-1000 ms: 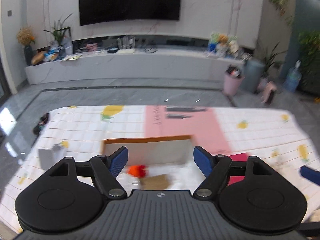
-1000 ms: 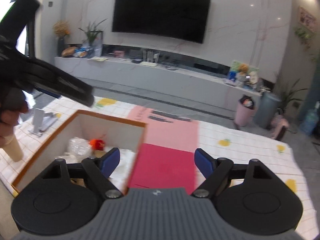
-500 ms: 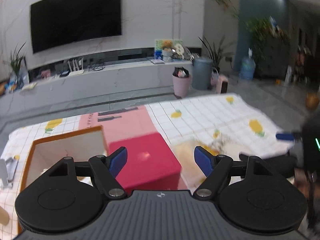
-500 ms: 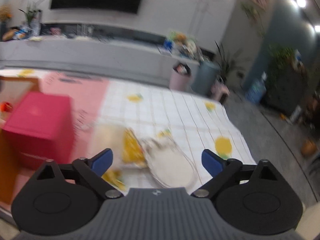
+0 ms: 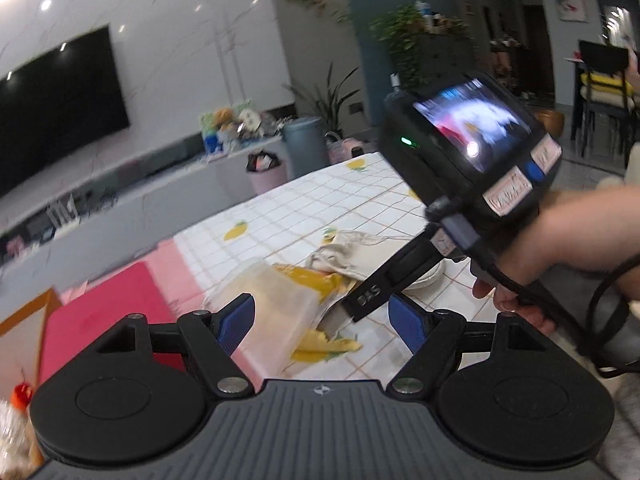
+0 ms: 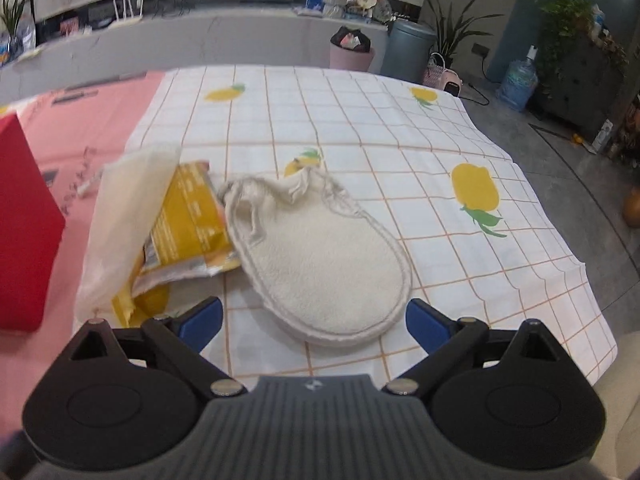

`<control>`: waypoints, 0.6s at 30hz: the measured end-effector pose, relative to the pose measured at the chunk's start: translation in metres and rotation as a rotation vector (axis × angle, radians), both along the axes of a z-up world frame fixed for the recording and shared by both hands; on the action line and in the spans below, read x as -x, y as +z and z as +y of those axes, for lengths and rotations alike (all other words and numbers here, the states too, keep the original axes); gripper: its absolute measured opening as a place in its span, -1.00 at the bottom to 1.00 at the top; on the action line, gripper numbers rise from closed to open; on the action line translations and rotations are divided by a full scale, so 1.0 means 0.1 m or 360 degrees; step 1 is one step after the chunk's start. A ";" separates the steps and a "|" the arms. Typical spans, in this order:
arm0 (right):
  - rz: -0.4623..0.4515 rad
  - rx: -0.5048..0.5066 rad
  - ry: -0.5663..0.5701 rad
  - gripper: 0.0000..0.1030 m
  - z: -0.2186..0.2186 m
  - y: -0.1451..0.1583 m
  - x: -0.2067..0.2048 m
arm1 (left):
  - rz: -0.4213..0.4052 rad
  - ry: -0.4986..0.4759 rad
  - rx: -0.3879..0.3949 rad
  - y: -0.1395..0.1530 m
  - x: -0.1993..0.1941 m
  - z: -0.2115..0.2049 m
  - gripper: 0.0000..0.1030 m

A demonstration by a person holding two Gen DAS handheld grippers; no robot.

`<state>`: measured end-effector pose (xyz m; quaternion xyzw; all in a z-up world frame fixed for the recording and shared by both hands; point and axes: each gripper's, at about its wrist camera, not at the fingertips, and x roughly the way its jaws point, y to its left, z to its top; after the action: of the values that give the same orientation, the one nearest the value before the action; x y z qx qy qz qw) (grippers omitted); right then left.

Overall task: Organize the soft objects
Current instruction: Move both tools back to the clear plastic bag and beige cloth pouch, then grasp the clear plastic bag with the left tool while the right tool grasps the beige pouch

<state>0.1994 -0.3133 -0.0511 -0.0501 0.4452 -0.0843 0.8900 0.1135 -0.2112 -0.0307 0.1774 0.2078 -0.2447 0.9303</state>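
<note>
The cream fleece oval mitt [image 6: 324, 256] lies flat on the white checked tablecloth with yellow pineapples [image 6: 400, 128], directly ahead of the right gripper [image 6: 314, 318], whose blue-padded jaws stand wide apart with nothing between them. Touching the mitt's left edge is a yellow foil packet [image 6: 188, 220] inside a crumpled clear plastic bag [image 6: 120, 216]; a red box [image 6: 24, 224] stands further left. The left gripper [image 5: 320, 318], also wide and empty, points at that bag, with the right hand [image 5: 532, 256] crossing its view.
</note>
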 end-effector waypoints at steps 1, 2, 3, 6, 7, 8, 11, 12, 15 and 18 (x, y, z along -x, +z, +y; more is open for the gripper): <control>0.0002 0.0003 -0.0030 0.87 -0.02 -0.01 0.00 | -0.0022 -0.0011 -0.0017 -0.05 -0.01 -0.04 0.79; 0.0012 -0.0004 -0.0059 0.87 -0.04 -0.03 0.01 | -0.0052 -0.0007 -0.0032 -0.12 -0.02 -0.07 0.79; 0.0018 -0.0029 -0.0101 0.85 -0.08 -0.04 0.01 | -0.0085 0.0014 -0.0032 -0.18 -0.02 -0.11 0.79; -0.0006 -0.0069 -0.0204 0.81 -0.20 -0.03 0.02 | -0.0165 0.0084 -0.0022 -0.33 -0.03 -0.17 0.78; -0.0024 -0.0060 -0.0224 0.80 -0.23 -0.02 0.02 | -0.0175 0.0095 -0.0025 -0.36 -0.06 -0.18 0.75; -0.0046 -0.0048 -0.0250 0.80 -0.26 0.00 0.02 | -0.0179 0.0113 -0.0026 -0.40 -0.09 -0.19 0.75; -0.0096 -0.0070 -0.0324 0.79 -0.36 0.03 0.01 | -0.0154 0.0172 -0.0036 -0.48 -0.20 -0.21 0.66; -0.0112 -0.0095 -0.0366 0.78 -0.41 0.04 0.01 | -0.0153 0.0206 -0.0036 -0.51 -0.24 -0.21 0.59; -0.0132 -0.0195 -0.0455 0.78 -0.54 0.05 0.00 | -0.0149 0.0272 -0.0005 -0.51 -0.30 -0.20 0.44; -0.0100 -0.0214 -0.0473 0.78 -0.56 0.00 -0.03 | -0.0145 0.0349 0.0096 -0.46 -0.35 -0.14 0.41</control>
<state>0.2025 -0.3694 -0.0516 0.0786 0.4243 -0.1868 0.8826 0.1483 -0.2254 -0.0766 0.1364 0.1759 -0.1394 0.9649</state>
